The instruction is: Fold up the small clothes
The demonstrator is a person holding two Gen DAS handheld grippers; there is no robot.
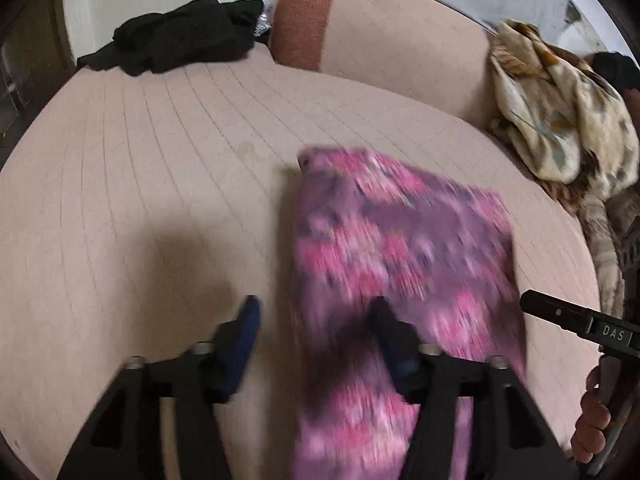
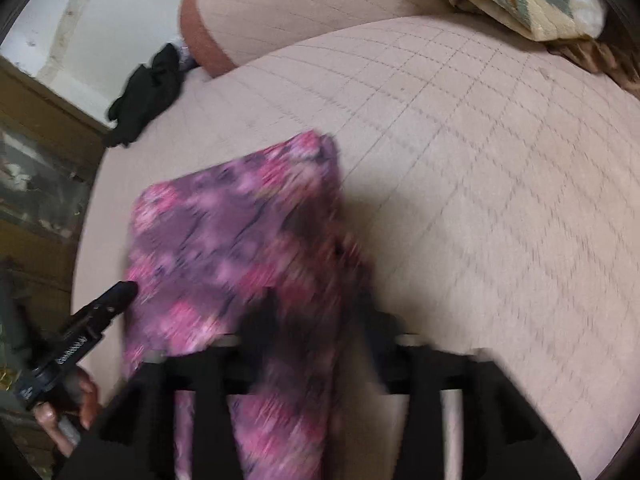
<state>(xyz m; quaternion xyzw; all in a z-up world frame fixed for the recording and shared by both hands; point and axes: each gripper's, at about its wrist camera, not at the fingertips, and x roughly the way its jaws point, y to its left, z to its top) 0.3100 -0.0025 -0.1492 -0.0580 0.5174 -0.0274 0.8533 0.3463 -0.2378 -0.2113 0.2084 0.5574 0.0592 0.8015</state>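
Pink-purple floral garment [image 1: 400,248] looks light and floppy; best pinched at its twelve-o'clock corners. Left gripper [image 1: 316,320] is released; right gripper [image 2: 316,312] too blurred to tell.

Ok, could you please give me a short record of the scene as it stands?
surface: quilted pink cushion
garment: pink-purple floral cloth, spread on it, blurred
left gripper: jaws open, over the cloth's edge
right gripper: jaws open, cloth between them
far corner: black clothes
right side: patterned blanket
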